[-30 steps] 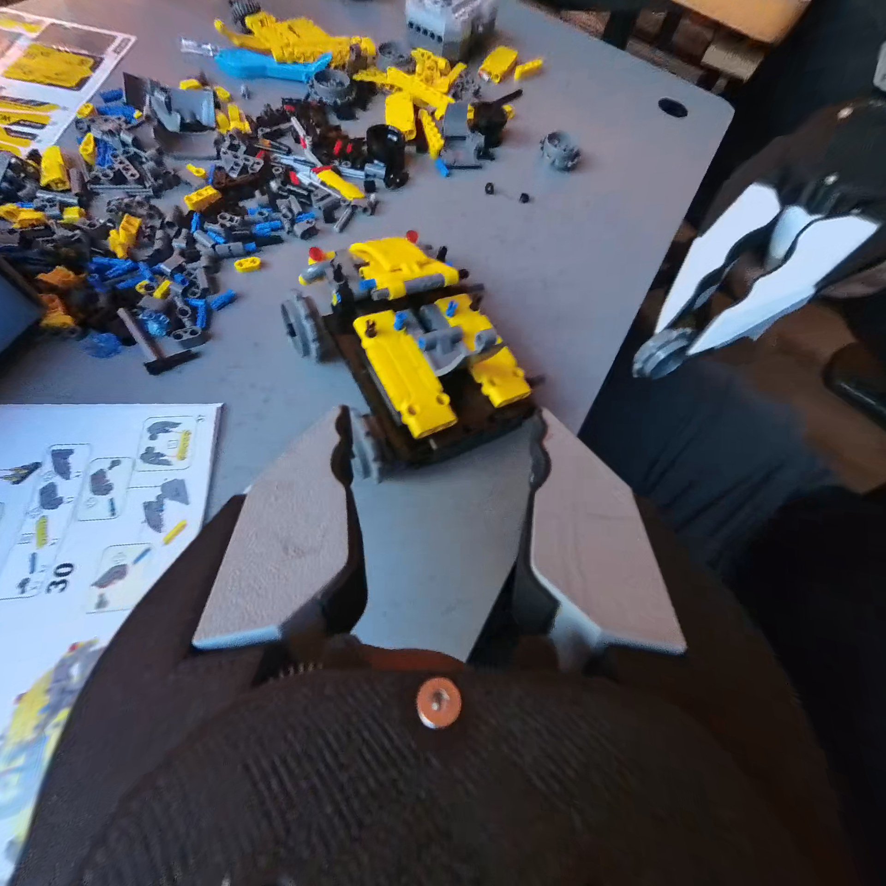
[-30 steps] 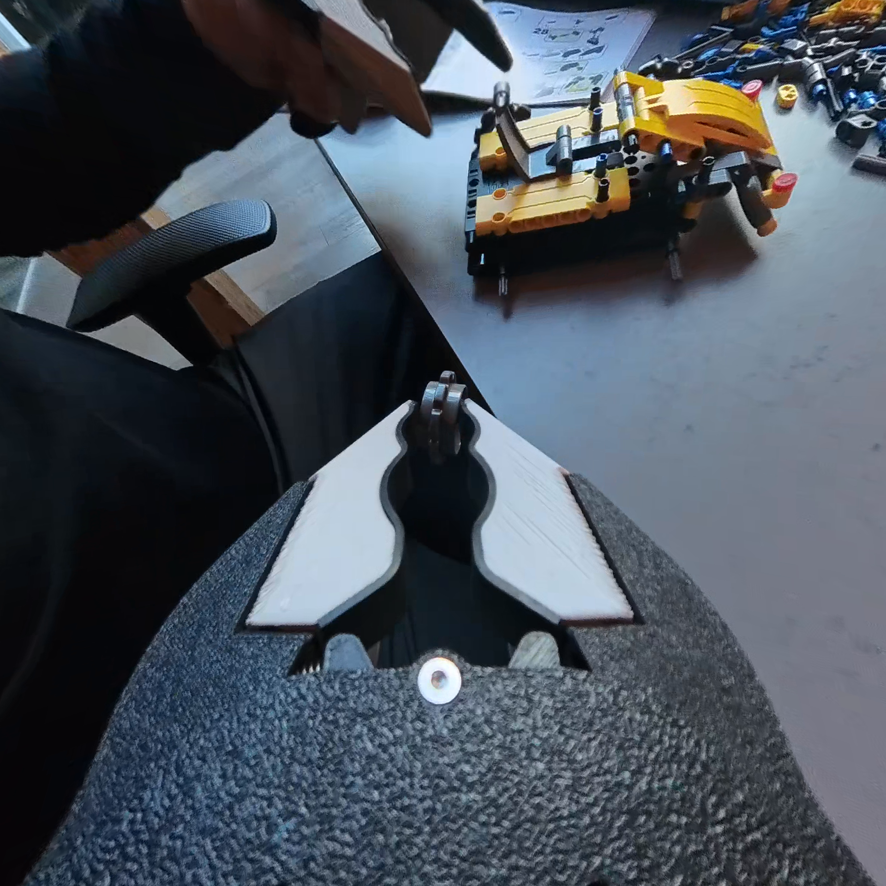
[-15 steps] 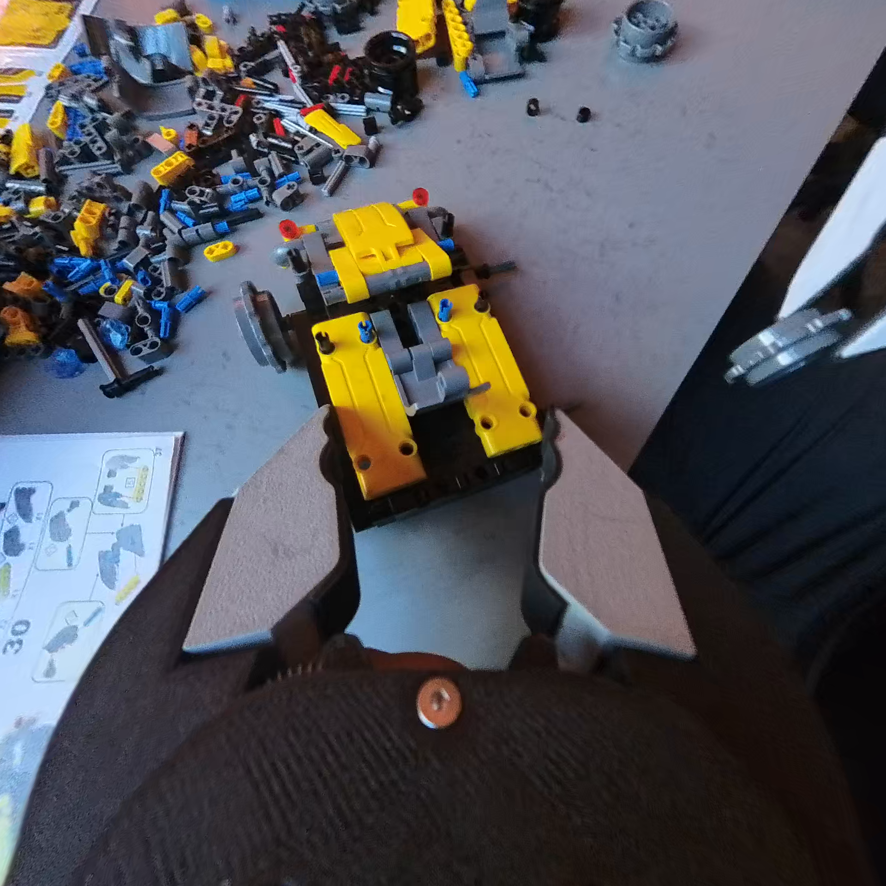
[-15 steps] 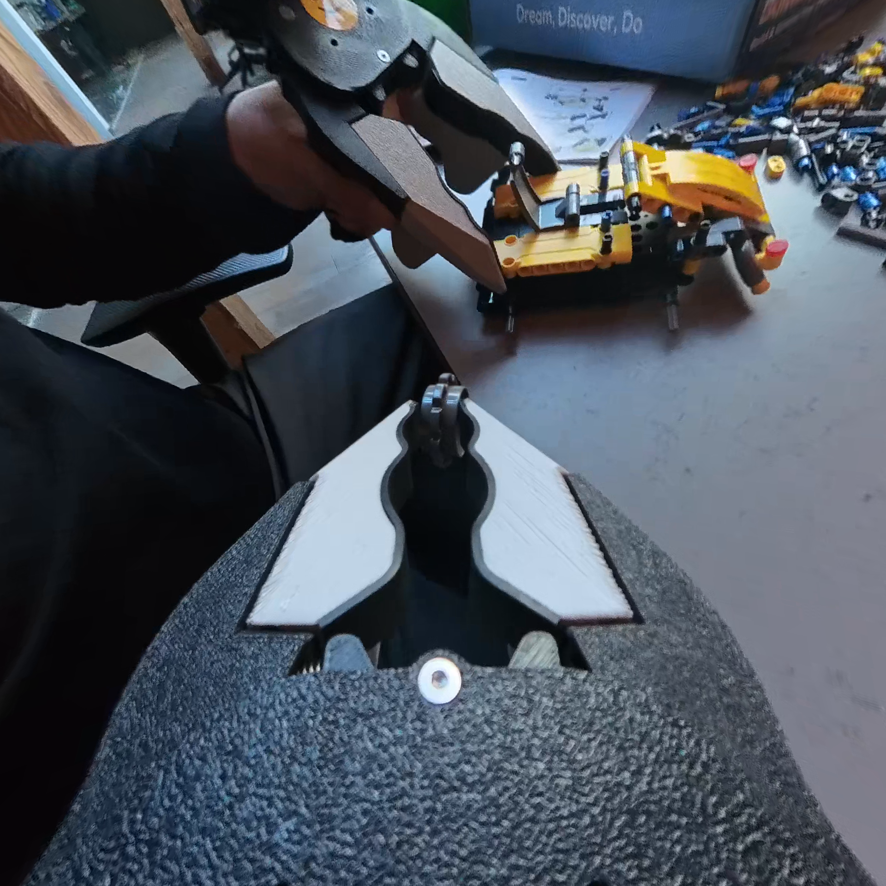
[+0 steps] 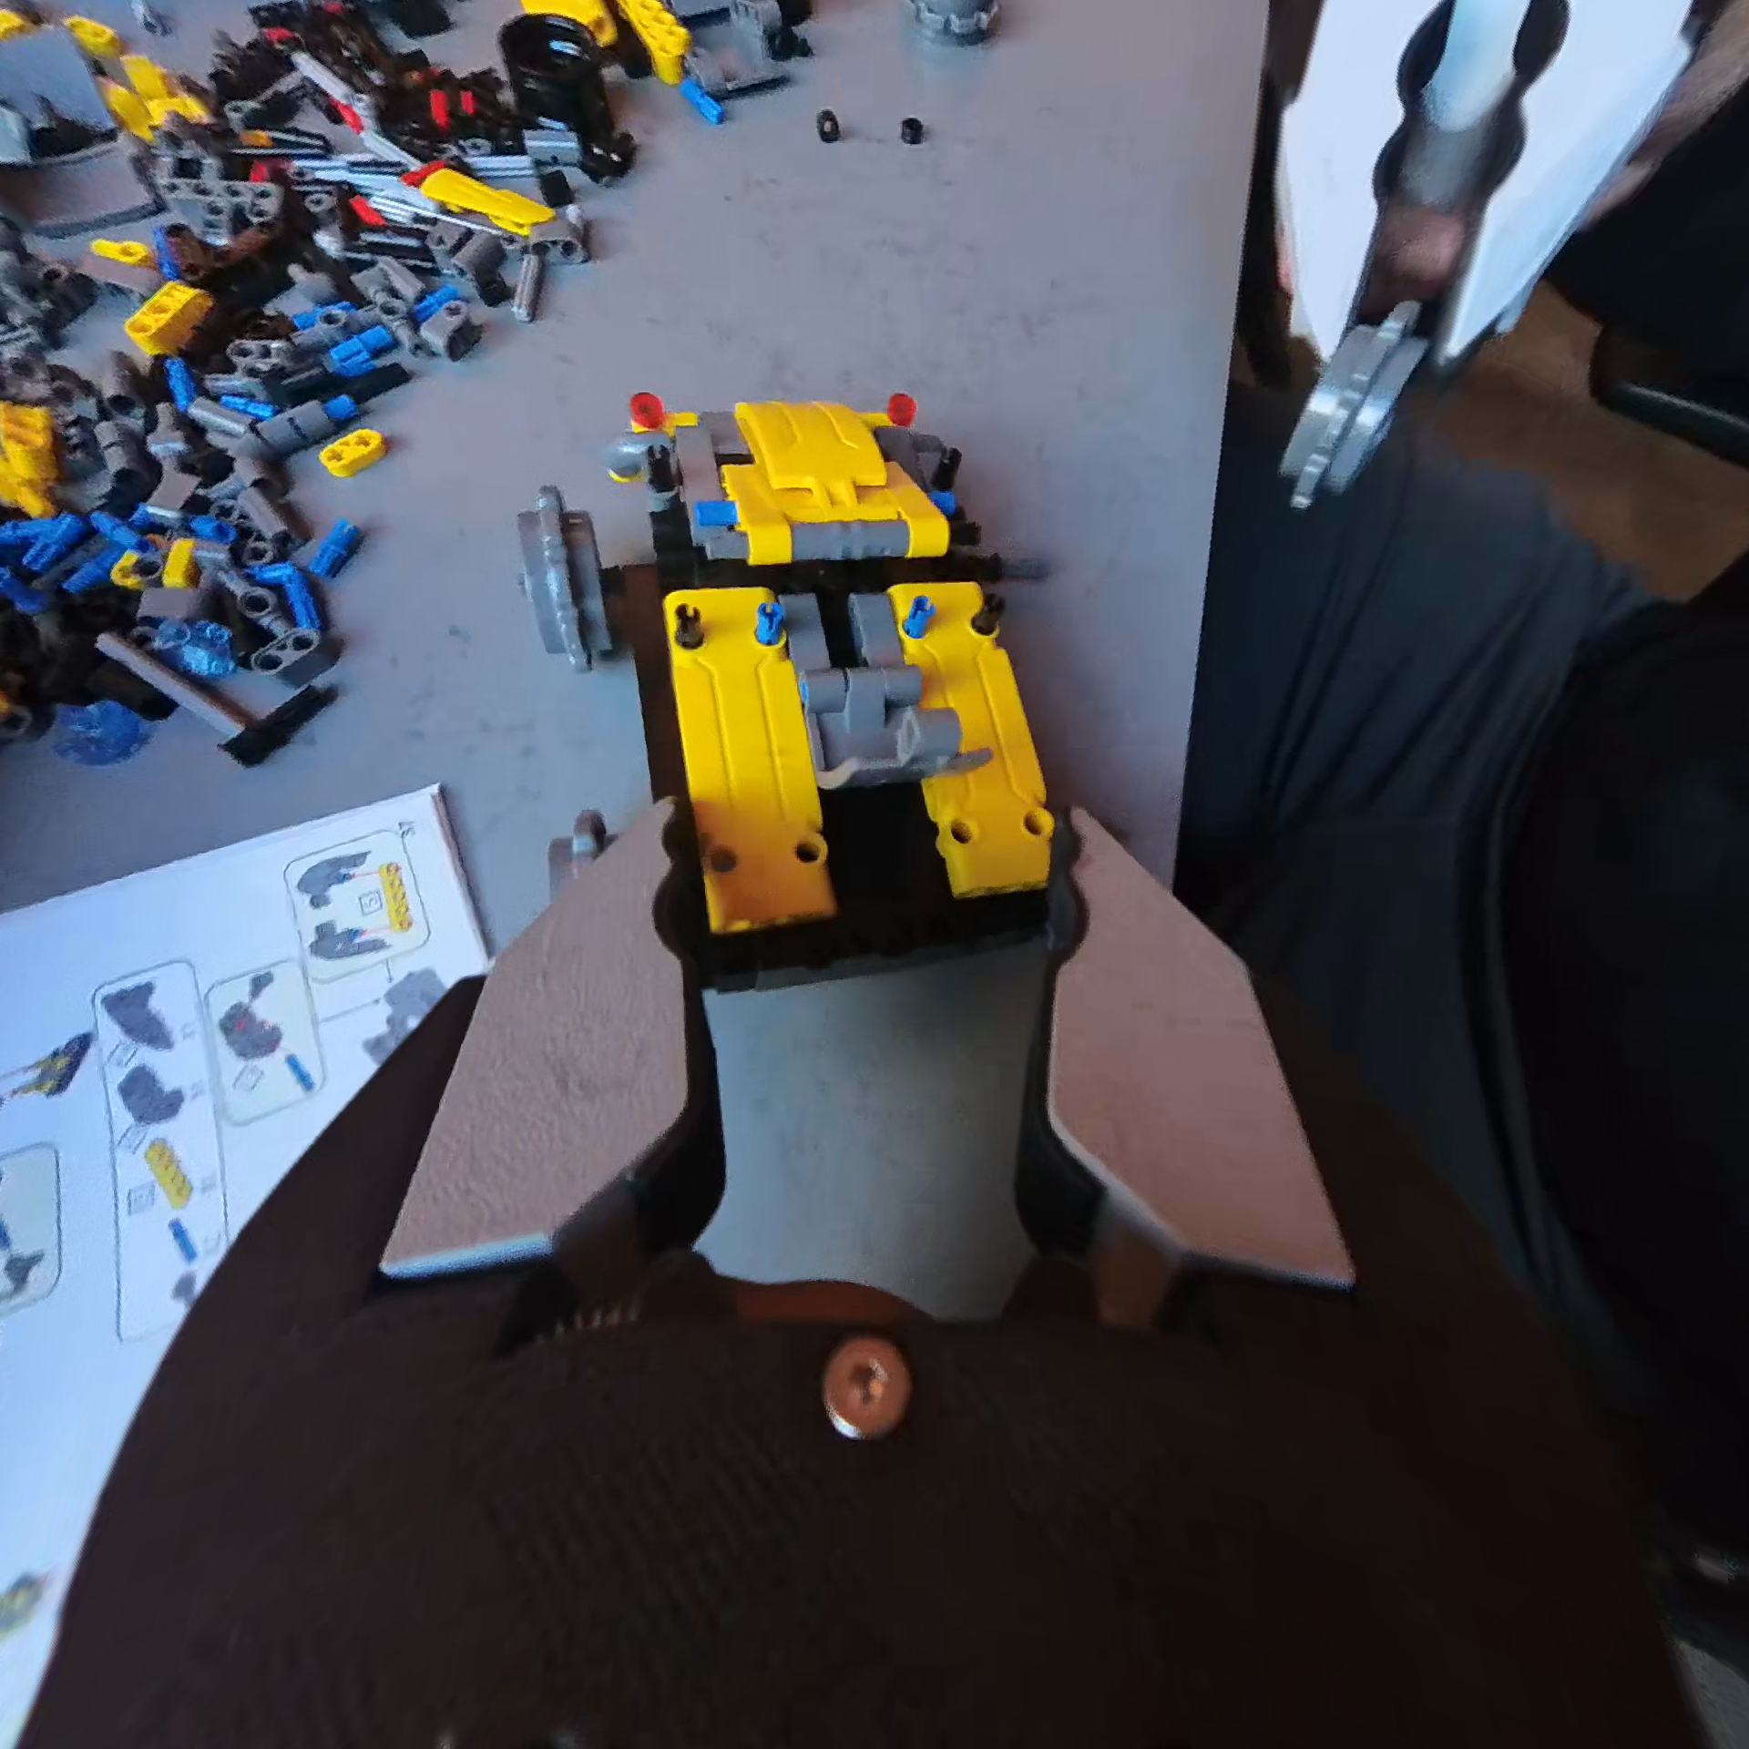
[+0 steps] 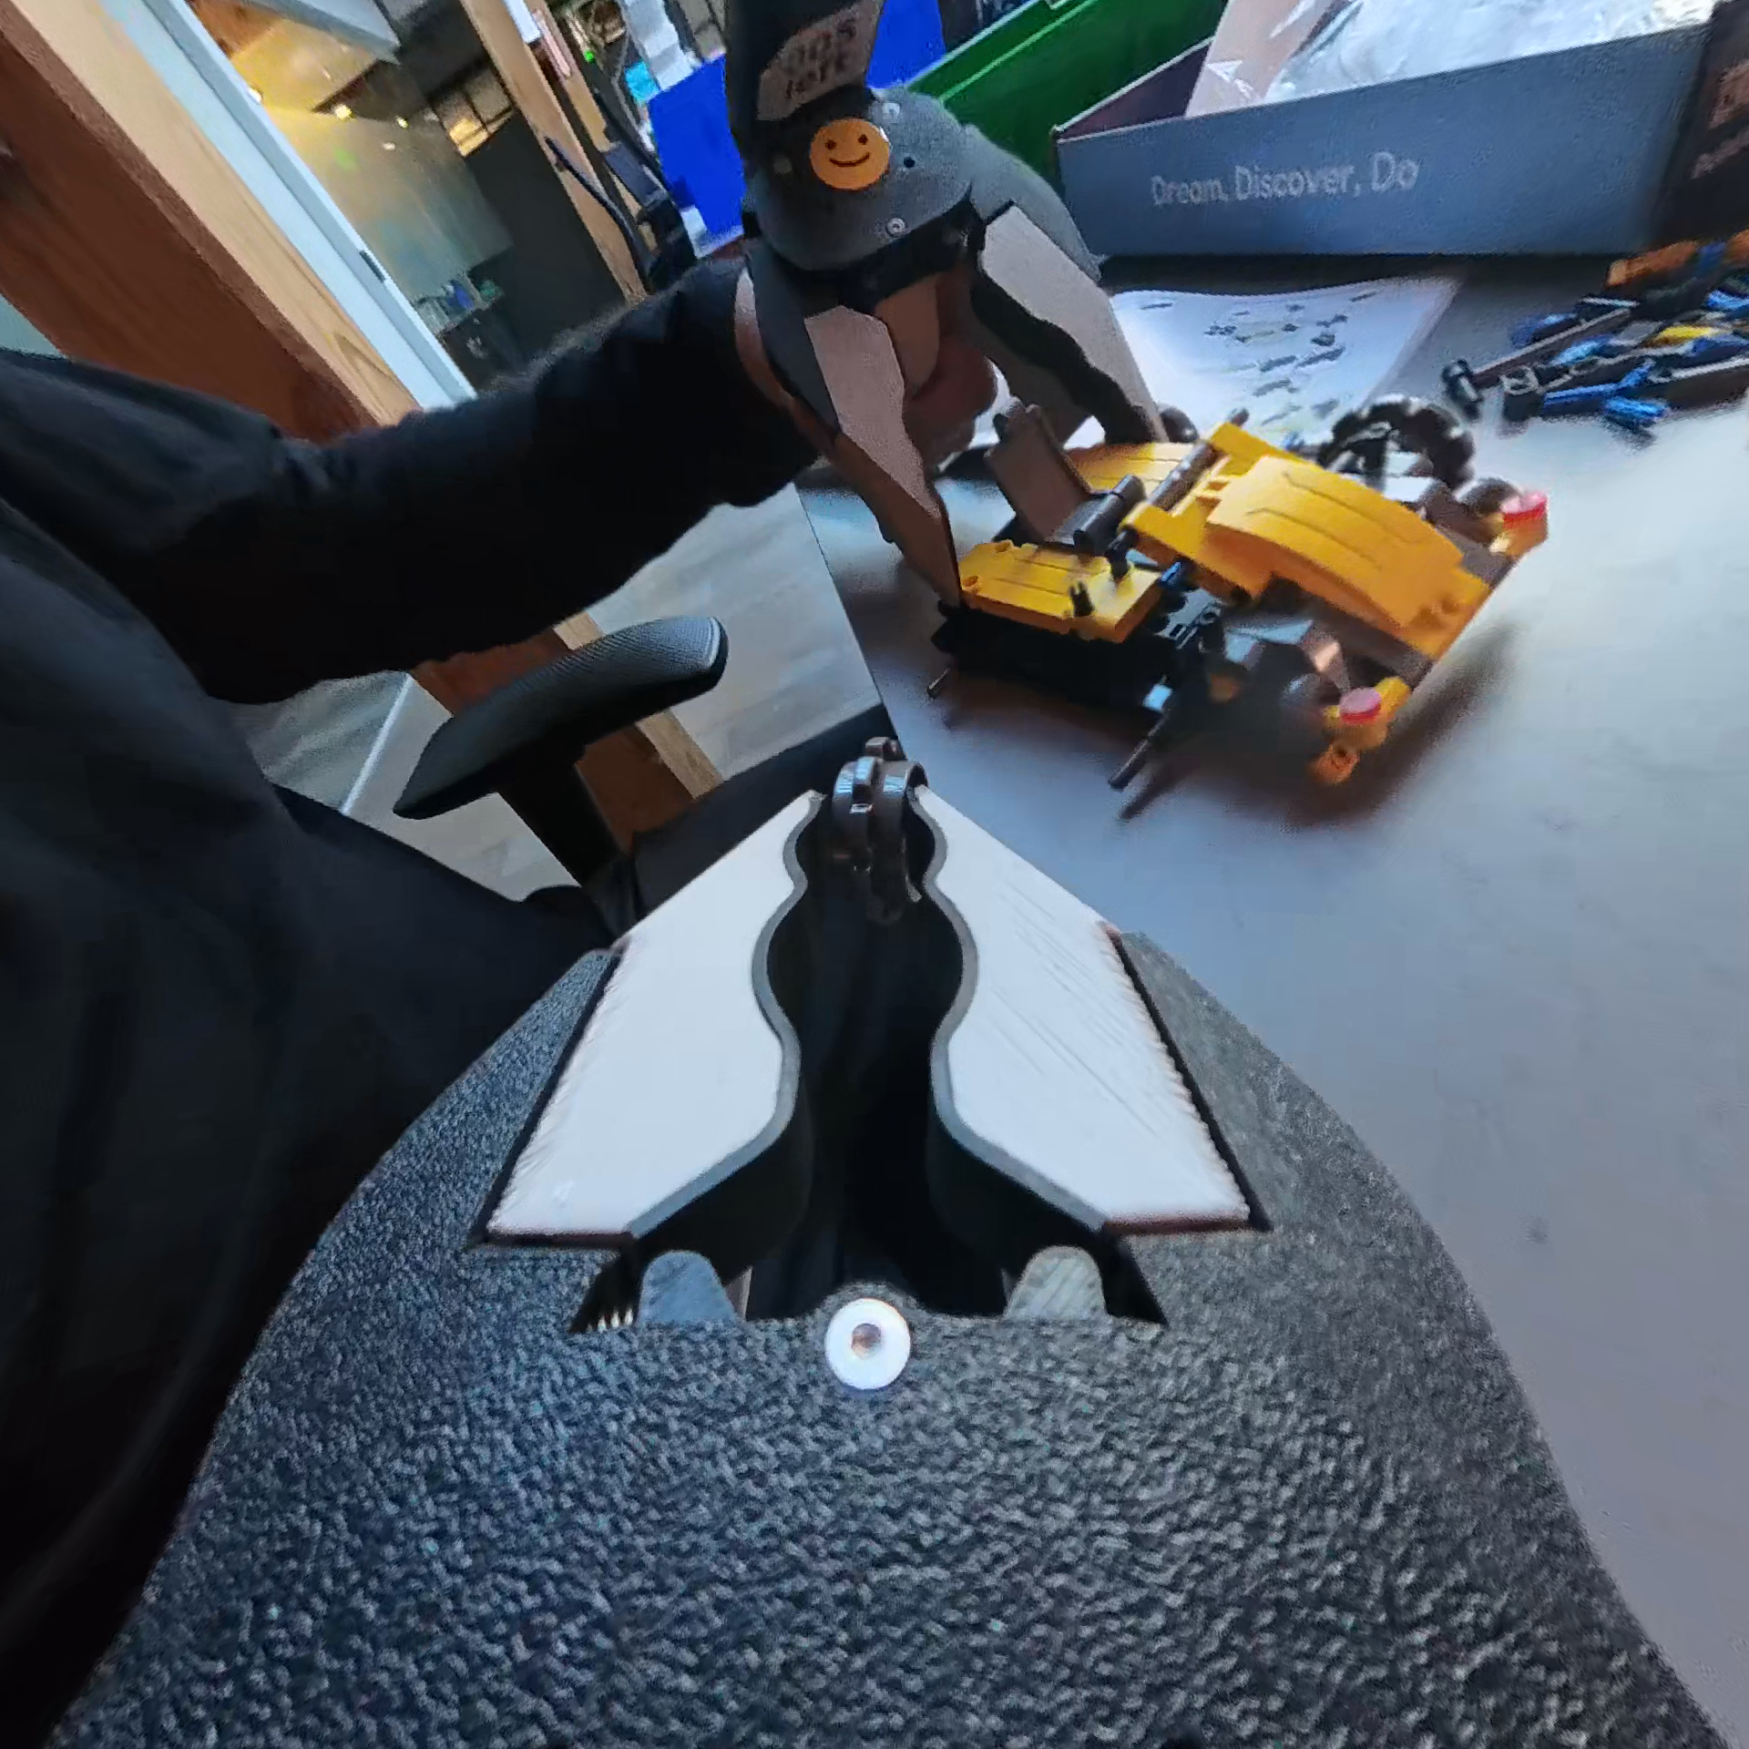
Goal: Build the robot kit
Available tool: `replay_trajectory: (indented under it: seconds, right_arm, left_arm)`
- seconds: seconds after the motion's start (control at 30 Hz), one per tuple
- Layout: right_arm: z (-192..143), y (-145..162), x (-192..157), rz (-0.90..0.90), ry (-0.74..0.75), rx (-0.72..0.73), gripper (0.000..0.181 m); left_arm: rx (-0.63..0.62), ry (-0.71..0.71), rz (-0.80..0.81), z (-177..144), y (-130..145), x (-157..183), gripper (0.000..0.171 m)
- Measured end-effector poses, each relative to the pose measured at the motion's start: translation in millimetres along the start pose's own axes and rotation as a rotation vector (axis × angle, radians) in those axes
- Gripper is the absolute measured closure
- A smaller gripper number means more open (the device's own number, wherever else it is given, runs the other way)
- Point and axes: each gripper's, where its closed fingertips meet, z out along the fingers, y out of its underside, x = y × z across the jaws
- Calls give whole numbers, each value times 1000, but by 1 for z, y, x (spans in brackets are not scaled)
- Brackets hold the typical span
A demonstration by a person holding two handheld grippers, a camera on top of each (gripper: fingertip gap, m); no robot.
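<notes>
yellow-and-black model point(image 5: 842, 719), grey table point(image 5: 994, 284), blue, grey and yellow loose pieces point(image 5: 237, 397).

left tongs point(image 5: 866, 852) spread wide, tips angled down; right tongs point(image 6: 875, 804) pinched nearly closed, held level.

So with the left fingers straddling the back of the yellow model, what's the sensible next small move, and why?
Probably close the left gripper on the yellow model. Its fingers already flank the model's black rear base on the table, open and apparently not yet pinching. The right gripper, off the table edge, is shut on a grey wheel piece, and the model probably needs steadying.
</notes>
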Motion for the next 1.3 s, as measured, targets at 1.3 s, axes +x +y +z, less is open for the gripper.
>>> replay_trajectory:
  seconds: [1.3]
  right_arm:
    - [83,-17,-46,203,-449,-45,166]
  left_arm:
    - [396,91,-284,-13,-8,112,159]
